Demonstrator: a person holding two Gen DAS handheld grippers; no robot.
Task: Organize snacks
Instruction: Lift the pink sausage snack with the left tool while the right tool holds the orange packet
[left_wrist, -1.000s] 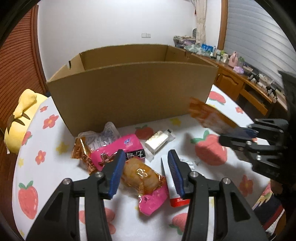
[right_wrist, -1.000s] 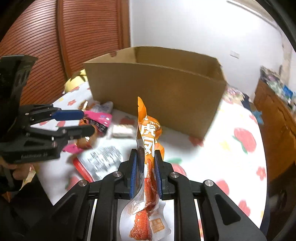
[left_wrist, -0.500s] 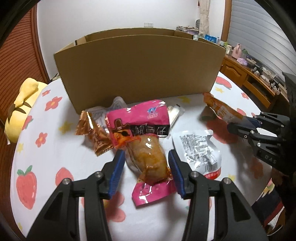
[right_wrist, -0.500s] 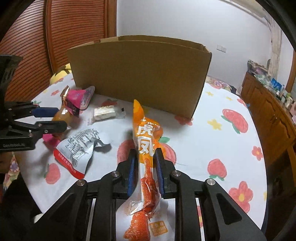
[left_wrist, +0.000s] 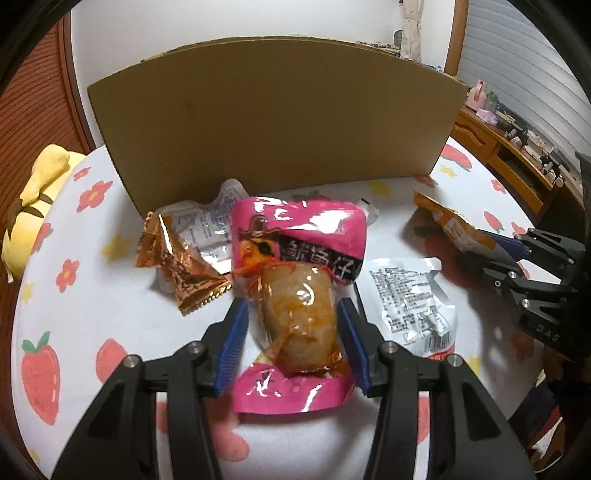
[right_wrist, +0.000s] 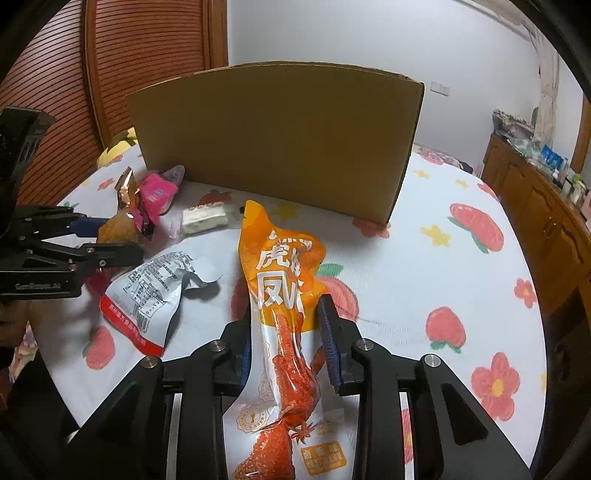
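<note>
Straddling the pink snack packet (left_wrist: 295, 295), the left gripper (left_wrist: 291, 332) has its blue pads (left_wrist: 232, 343) spread on either side of the bulging middle, close to the film; whether they touch it cannot be told. The packet lies on the strawberry-print tablecloth (left_wrist: 74, 314), in front of the cardboard box (left_wrist: 273, 122), its top edge overlapping a clear-and-white pouch (left_wrist: 207, 225) and lying beside a crinkled gold wrapper (left_wrist: 177, 266). Judged from its look, the packet is light, with a firm lump sealed in glossy film that is likely slippery; the swollen centre appears the best place to take hold, since the flat pink end seals would fold and slide.

The right gripper (right_wrist: 290, 339) has its fingers apart around the narrow waist of an orange chicken-foot packet (right_wrist: 284, 295), which lies on the cloth between them; the left side of the packet hides that pad, so contact cannot be told. This packet looks long, flat and limp, and would probably droop at both ends if lifted at the middle. A white printed pouch (right_wrist: 155, 288) lies between the two grippers, and a small white wrapped bar (right_wrist: 205, 219) sits nearer the box.
</note>
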